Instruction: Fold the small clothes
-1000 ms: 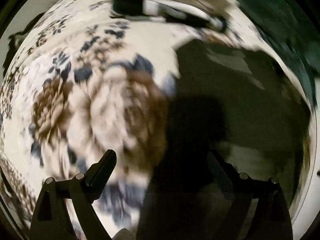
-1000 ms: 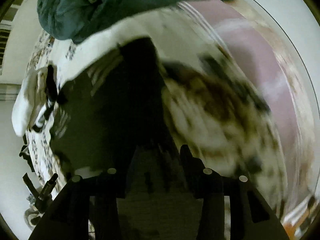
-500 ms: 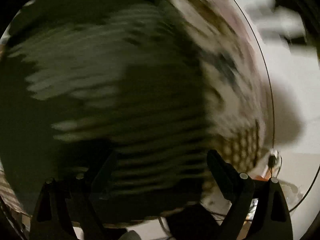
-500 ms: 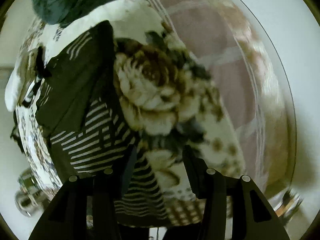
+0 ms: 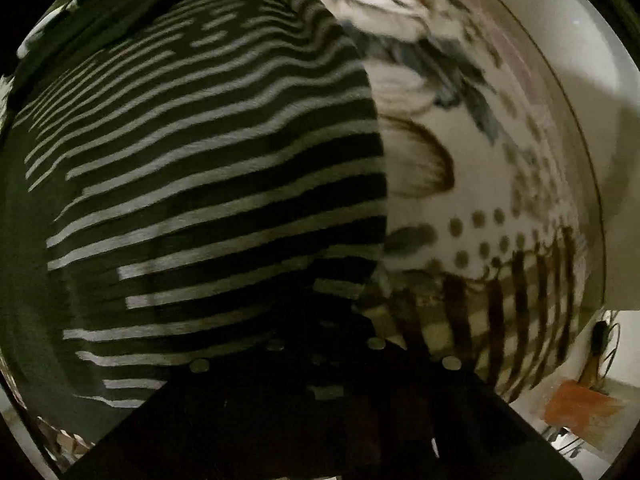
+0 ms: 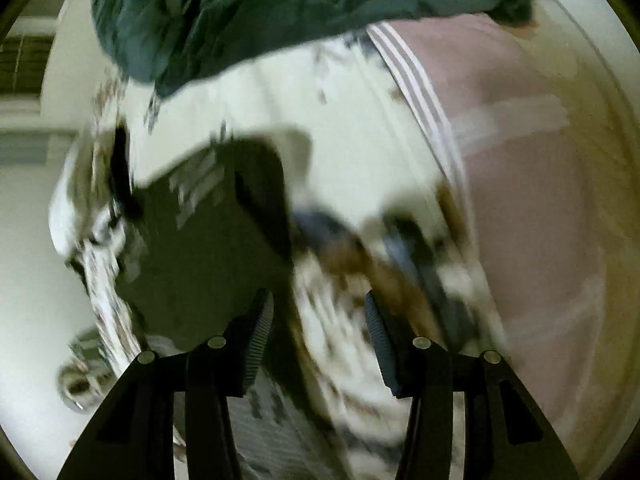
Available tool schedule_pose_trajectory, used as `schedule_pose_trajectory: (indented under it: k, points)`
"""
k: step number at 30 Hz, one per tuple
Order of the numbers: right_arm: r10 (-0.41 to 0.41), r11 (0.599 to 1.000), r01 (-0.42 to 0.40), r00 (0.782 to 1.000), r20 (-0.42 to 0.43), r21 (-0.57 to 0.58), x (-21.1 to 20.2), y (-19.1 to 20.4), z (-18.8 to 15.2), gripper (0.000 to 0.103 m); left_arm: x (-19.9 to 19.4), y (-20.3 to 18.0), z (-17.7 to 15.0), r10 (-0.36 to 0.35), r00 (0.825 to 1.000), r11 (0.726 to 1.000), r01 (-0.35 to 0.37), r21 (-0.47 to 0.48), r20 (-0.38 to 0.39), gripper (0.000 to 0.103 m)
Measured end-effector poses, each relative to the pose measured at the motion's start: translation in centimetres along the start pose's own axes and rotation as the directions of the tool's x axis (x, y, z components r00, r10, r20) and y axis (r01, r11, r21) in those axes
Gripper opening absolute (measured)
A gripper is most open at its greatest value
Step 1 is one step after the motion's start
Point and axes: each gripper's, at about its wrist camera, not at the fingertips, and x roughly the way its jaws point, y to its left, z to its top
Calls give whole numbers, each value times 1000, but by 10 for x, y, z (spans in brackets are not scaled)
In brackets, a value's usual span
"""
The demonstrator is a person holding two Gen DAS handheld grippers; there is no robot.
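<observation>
The striped garment (image 5: 208,184) lies on the floral blanket (image 5: 472,184), swallowing the left gripper (image 5: 320,360), so I can't tell its state. The right gripper (image 6: 318,344) hangs apart, everything there smeared.

Left tongs (image 5: 320,344) now against striped garment (image 5: 208,168).

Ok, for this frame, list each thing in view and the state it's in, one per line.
striped garment: spread flat on the bedspread, close under the left claw.
left claw: fingers hidden in shadow, state unclear.
right claw: open, nothing between its fingers.
floral bedspread: laid out under the garment.
dark green cloth: crumpled at the far edge.
</observation>
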Motion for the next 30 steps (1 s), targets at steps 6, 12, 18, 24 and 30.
schedule_pose_trajectory:
  k: [6, 12, 18, 24, 30]
  points:
    - [166, 975, -161, 986, -22, 155, 55, -1, 61, 50, -33, 19, -5, -71, 996, 997, 73, -40, 46, 6]
    - [4, 996, -3, 1000, -5, 84, 58, 44, 67, 11, -89, 77, -13, -139, 982, 978, 156, -141, 128, 6]
    - [-138, 990, 138, 990, 8, -43, 22, 137, 56, 11, -127, 163, -29, -141, 967, 928, 204, -311, 212, 6]
    - [-211, 960, 213, 977, 30, -180, 17, 269, 34, 10, -151, 269, -67, -145, 950, 829, 269, -491, 275, 6]
    - [-256, 919, 252, 966, 28, -304, 89, 419, -2, 10, -146, 345, -108, -184, 931, 721, 345, -601, 314, 6]
